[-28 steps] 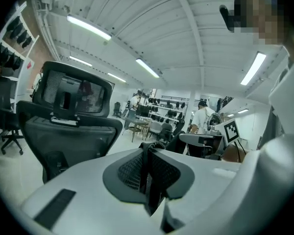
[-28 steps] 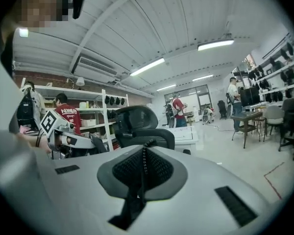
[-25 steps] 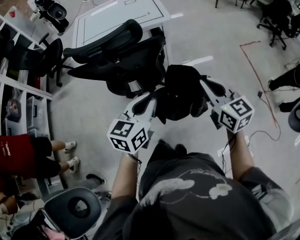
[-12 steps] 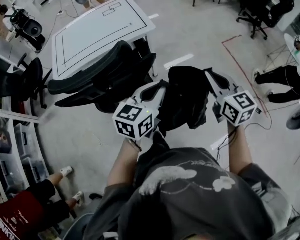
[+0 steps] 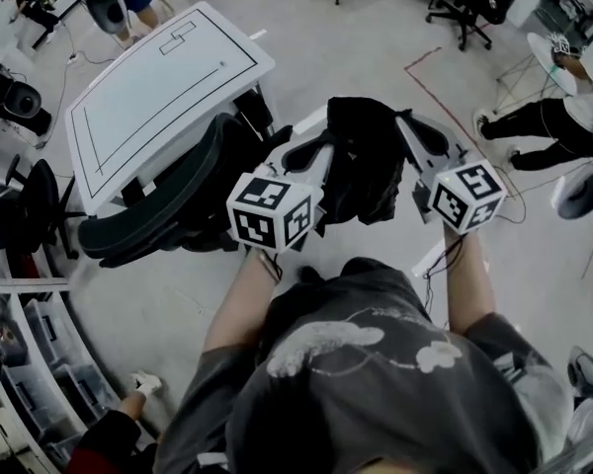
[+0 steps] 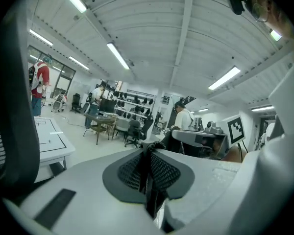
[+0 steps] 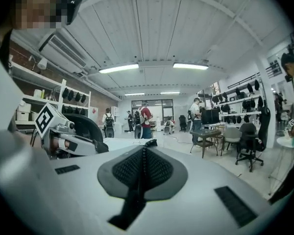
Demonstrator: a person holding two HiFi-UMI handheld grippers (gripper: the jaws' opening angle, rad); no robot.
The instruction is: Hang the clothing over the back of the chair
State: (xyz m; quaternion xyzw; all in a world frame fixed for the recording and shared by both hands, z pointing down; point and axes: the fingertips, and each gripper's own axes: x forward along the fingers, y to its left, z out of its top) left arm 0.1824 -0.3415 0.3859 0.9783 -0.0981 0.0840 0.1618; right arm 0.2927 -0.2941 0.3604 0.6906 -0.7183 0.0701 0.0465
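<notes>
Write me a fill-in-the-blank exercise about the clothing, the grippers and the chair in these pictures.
1. The black clothing hangs between the left gripper and the right gripper, held by ____ of them.
2. In each gripper view, the jaws are ____ on a fold of the dark cloth.
3. In the head view, the chair stands to the ____ of the clothing.
4. The table beside the chair is ____ in colour.

Missing words: both; shut; left; white
</notes>
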